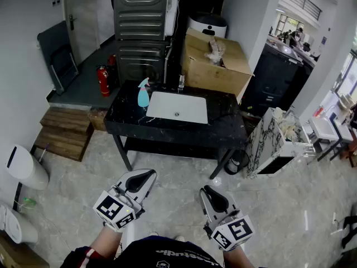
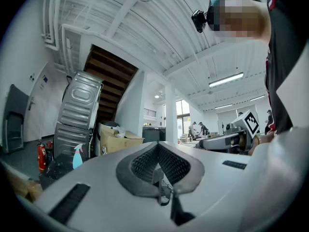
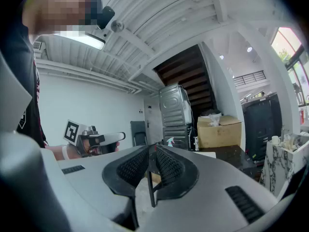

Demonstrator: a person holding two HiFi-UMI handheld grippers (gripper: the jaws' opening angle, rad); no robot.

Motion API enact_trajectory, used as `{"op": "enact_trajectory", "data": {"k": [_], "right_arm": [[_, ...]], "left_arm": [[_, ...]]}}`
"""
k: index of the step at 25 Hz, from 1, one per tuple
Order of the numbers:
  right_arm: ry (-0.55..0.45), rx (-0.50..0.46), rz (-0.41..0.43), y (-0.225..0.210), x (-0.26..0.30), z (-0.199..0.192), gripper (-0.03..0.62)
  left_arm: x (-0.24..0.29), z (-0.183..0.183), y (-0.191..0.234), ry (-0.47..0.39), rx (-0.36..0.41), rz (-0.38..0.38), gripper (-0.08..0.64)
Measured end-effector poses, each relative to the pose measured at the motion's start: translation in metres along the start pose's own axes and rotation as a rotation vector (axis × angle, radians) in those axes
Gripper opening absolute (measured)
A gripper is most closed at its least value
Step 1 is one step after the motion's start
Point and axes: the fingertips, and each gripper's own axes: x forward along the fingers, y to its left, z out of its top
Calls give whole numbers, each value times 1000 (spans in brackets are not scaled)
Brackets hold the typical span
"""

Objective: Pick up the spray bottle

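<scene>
Grey marble-patterned tile floor (image 1: pixel 178 166): a broad bare stretch across the lower middle of the head view, between both tools and the worktop's front edge.
Stacked grey ribbed metal appliances (image 1: pixel 139 27): upper centre, behind the worktop. Only the gripper views show the dark stair underside above them.
Black marble worktop (image 1: pixel 223 128): centre of the head view.
Brown cardboard box (image 1: pixel 215 66): behind the worktop's right half.
White rectangular sink (image 1: pixel 189 105): set into the worktop, plain in the head view alone.
Left tool (image 1: pixel 146 177), right tool (image 1: pixel 207 191): bottom of the head view, well apart from the worktop. Each has its jaws closed together on nothing.
Light-blue plastic spray bottle (image 1: pixel 143 93): upright near the worktop's left edge, just left of the sink. It shows small and distant in both gripper views (image 2: pixel 77 157) (image 3: pixel 169 141).
</scene>
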Motion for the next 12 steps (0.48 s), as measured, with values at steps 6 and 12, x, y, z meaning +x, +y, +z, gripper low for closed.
{"op": "enact_trajectory", "data": {"k": [6, 12], "right_arm": [[3, -3, 6, 5, 4, -2, 63], [4, -9, 3, 6, 6, -1, 63]], "left_arm": [[1, 1, 2, -3, 0, -6, 15], [-1, -1, 4, 1, -5, -10, 15]]}}
